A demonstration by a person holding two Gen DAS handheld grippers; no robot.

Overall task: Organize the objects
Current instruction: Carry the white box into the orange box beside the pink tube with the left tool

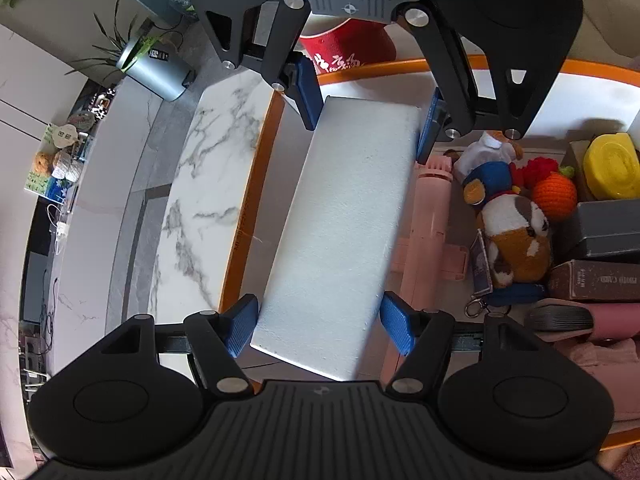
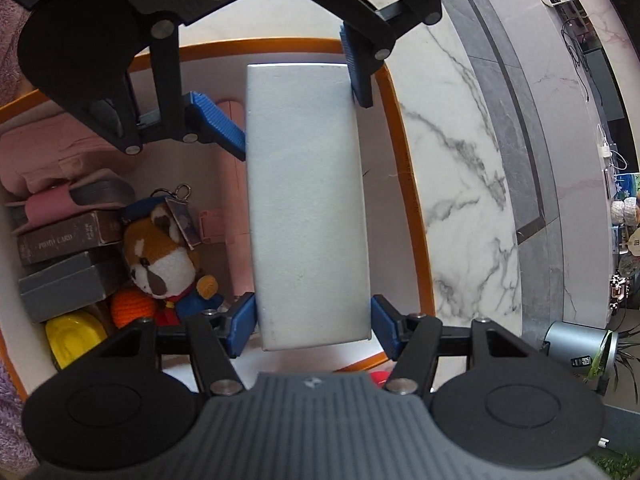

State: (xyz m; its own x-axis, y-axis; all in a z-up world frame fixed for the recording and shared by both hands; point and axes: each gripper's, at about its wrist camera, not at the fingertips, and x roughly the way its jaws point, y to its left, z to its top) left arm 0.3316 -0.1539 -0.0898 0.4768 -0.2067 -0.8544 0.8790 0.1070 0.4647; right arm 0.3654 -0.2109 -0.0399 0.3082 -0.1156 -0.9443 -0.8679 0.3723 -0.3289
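An orange-rimmed white bin [image 1: 256,184] stands on a marble-patterned surface [image 1: 208,184]. Inside it, along one side, lie a red-panda plush toy [image 1: 516,232], a crocheted orange ball [image 1: 554,196], a yellow lidded tub [image 1: 612,168], a grey box [image 1: 604,228], a brown box printed "PHOTO CARD" [image 1: 596,280], a pink handheld fan [image 1: 430,208] and some pink cloth [image 2: 60,148]. A long white block [image 1: 344,224] is held over the bin's open side, next to the fan, one end in each gripper.

The left gripper [image 1: 320,326] clamps the block's near end in the left wrist view, its blue pads [image 1: 240,326] pressed against both long sides. The right gripper [image 2: 312,326] does the same at the opposite end, blue pads [image 2: 243,326] flat on the block's sides. Each gripper appears at the top of the other's view, facing it across the block. Both point steeply downward into the bin, and the block lies roughly level between them, above the bin floor; whether it touches anything below cannot be told
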